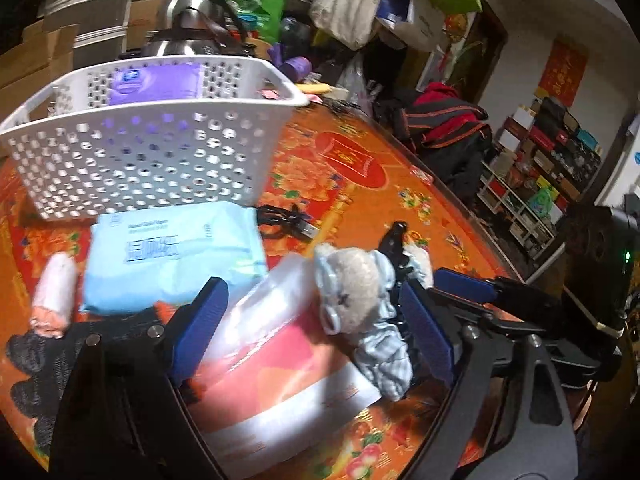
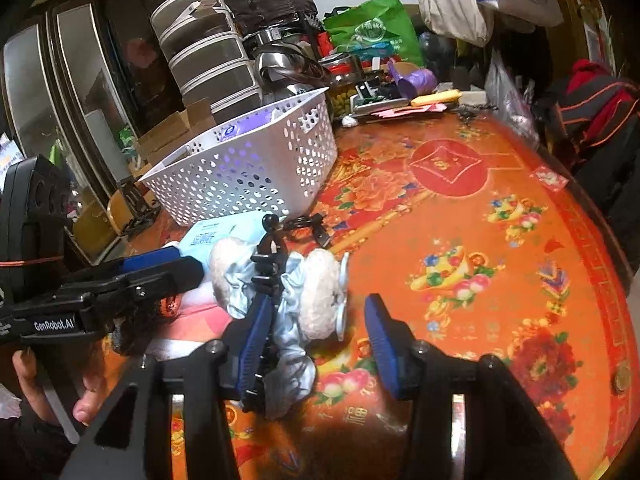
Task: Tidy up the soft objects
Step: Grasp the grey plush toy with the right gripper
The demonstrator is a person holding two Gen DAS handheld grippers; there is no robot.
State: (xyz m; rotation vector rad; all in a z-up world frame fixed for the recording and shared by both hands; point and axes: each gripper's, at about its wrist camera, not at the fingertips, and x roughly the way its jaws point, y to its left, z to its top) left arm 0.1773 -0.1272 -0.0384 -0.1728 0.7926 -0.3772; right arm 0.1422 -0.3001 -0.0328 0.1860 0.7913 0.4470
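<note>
A small plush bear [image 1: 352, 300] in light blue clothes lies on the orange tablecloth, partly on a pink and white plastic packet [image 1: 280, 376]. My left gripper [image 1: 316, 320] is open, its blue pads either side of the packet and bear. My right gripper [image 2: 316, 332] is open around the bear [image 2: 316, 300]; a small black tripod [image 2: 266, 264] lies against the bear by the left pad. A light blue wipes pack [image 1: 172, 256] and a white perforated basket [image 1: 160, 140] holding a purple pack [image 1: 152, 82] stand beyond.
A rolled white and pink cloth [image 1: 54, 292] and black knit fabric [image 1: 36, 372] lie at the left. A black USB cable [image 1: 284, 222] lies by the basket. Pots, boxes and bags crowd the far table edge [image 2: 380, 96].
</note>
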